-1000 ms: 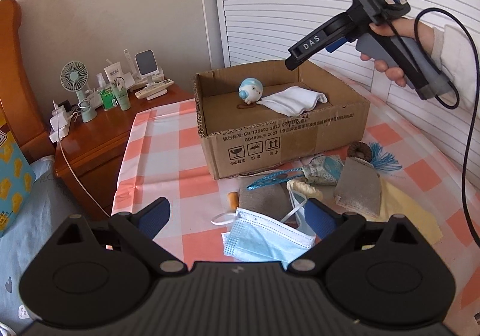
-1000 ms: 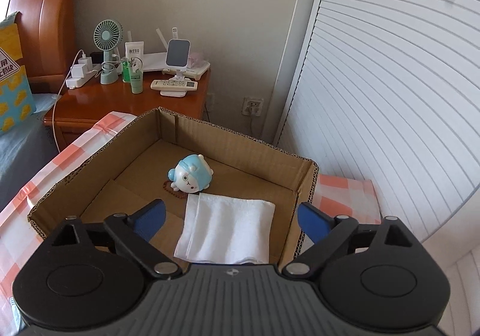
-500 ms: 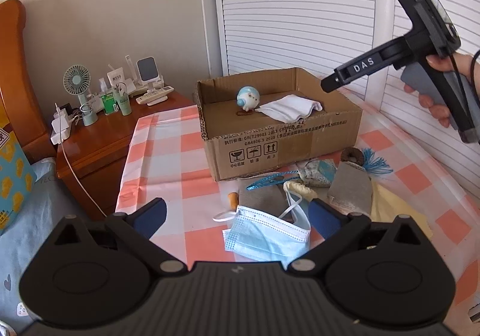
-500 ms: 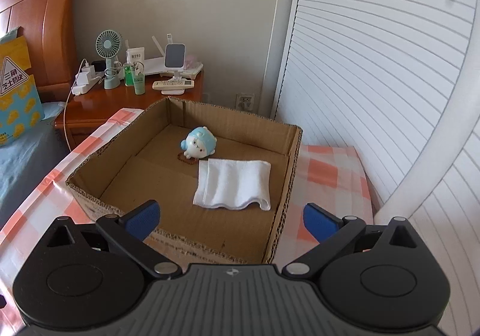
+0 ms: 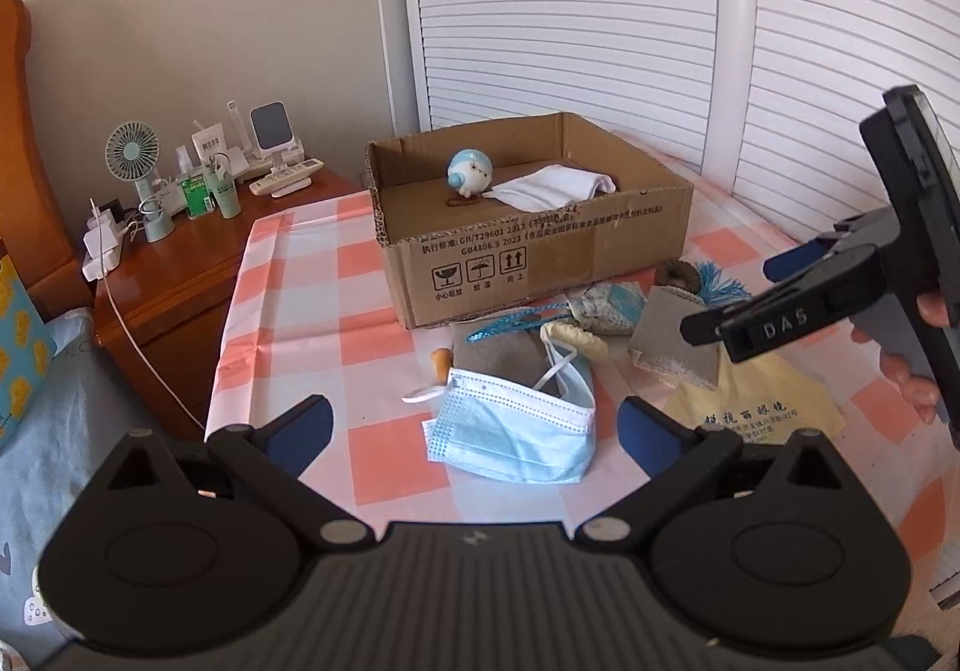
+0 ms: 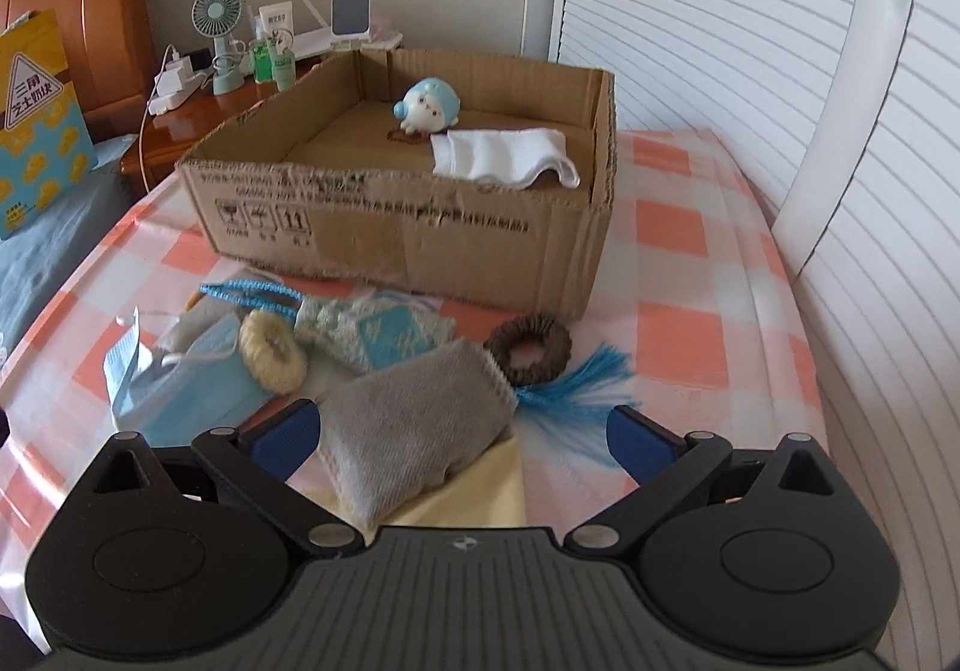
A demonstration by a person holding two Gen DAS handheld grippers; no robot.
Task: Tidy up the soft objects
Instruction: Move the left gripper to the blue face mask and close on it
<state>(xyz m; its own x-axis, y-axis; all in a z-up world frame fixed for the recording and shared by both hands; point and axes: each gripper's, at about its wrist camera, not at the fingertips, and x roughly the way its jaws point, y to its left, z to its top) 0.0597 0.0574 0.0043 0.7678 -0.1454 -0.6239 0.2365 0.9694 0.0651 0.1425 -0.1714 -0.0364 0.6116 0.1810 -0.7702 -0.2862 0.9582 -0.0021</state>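
Note:
A cardboard box point(image 5: 528, 251) point(image 6: 420, 227) stands on the checked cloth and holds a blue plush toy point(image 5: 470, 172) point(image 6: 427, 105) and a folded white cloth point(image 5: 552, 186) point(image 6: 504, 158). In front of it lies a pile: a blue face mask point(image 5: 516, 428) point(image 6: 180, 383), a cream scrunchie point(image 6: 273, 350), a patterned pouch point(image 6: 384, 335), a brown scrunchie point(image 6: 528, 350), a grey cloth point(image 6: 414, 431) point(image 5: 675, 341) and a yellow cloth point(image 5: 756, 401). My right gripper point(image 6: 462, 437) point(image 5: 732, 296) hangs open just above the grey cloth. My left gripper point(image 5: 474, 425) is open over the mask, holding nothing.
A wooden nightstand point(image 5: 180, 275) at the left carries a small fan point(image 5: 133, 155), bottles, chargers and a remote. A white slatted door point(image 5: 600, 11) runs along the back and right. A blue tassel point(image 6: 576, 383) lies beside the brown scrunchie. A yellow bag point(image 6: 36, 119) leans on the bed.
My right gripper came back from above the box and dropped toward the pile in front of it, now over the grey cloth. The left gripper hardly moved.

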